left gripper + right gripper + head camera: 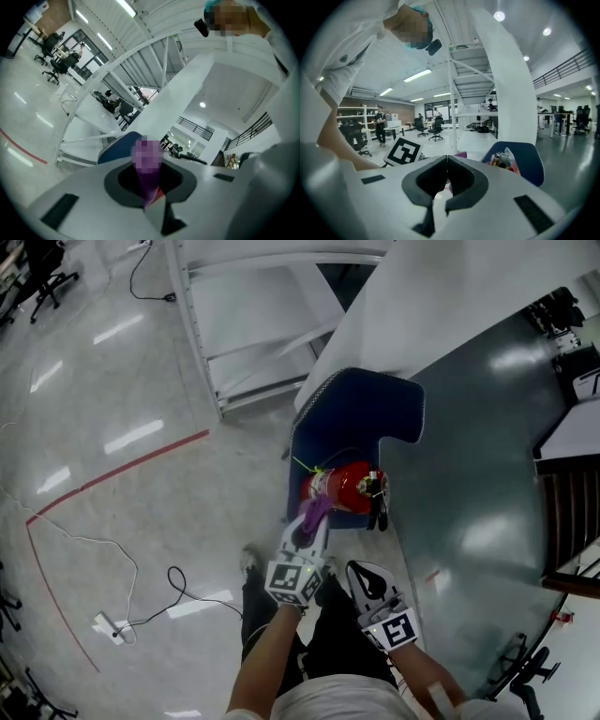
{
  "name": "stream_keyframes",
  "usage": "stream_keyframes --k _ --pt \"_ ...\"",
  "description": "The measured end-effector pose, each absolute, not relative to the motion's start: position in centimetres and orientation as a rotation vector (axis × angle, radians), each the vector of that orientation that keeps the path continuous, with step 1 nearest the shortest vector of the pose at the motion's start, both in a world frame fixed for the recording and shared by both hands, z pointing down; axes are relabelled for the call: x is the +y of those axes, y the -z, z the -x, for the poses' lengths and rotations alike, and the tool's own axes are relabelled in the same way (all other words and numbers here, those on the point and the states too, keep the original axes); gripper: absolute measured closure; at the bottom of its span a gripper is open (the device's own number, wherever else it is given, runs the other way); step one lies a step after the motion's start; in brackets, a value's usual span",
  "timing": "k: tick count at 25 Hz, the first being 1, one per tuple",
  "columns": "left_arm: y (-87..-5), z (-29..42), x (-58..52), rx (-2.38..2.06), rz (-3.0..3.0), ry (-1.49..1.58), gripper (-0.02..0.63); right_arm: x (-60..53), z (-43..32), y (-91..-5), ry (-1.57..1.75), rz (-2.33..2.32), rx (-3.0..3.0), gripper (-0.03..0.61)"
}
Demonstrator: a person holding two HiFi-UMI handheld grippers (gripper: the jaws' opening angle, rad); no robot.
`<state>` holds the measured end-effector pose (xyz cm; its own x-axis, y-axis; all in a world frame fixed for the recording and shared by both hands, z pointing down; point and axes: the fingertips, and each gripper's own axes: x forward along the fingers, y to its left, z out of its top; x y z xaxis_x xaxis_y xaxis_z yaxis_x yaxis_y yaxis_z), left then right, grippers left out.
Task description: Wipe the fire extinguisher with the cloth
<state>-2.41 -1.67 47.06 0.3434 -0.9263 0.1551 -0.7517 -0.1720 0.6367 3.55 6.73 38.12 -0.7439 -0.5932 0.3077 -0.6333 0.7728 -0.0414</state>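
Your left gripper [309,526] is clamped down on the purple cloth [319,504], with the rag sticking out past the jaw tips. Your right gripper [447,161] has its jaws pressed together on nothing, so it's just along for the ride.

The fire extinguisher [349,488] sits on the blue pad [347,423] on the floor, right in front of you. From the cloth tip it's at about 1 o'clock in the head view, with the rag just beside or already touching the red body's 9 o'clock end. I can't tell which.

To me the body runs roughly 9 to 3, with the black handle bits at the 3 o'clock end, though I can't swear it's lying flat. The left gripper is the nearer one, so I'd expect the stroke to sweep toward 3 o'clock.

There are no bins or containers in play here, only the pad under it.
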Motion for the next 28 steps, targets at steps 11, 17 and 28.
stream_keyframes --k 11,17,28 --pt "-55.0 2.7 2.4 -1.856 -1.64 0.366 0.56 6.3 -6.4 -43.7 -0.264 -0.309 -2.855 0.565" --pt "-60.8 1.4 3.5 -1.902 -1.551 0.311 0.558 7.2 -9.1 -47.4 -0.379 -0.206 -2.805 0.565" --pt "-75.0 1.0 -0.4 -1.891 -1.431 0.413 0.56 5.2 -12.0 -55.4 -0.465 -0.244 -2.721 0.565"
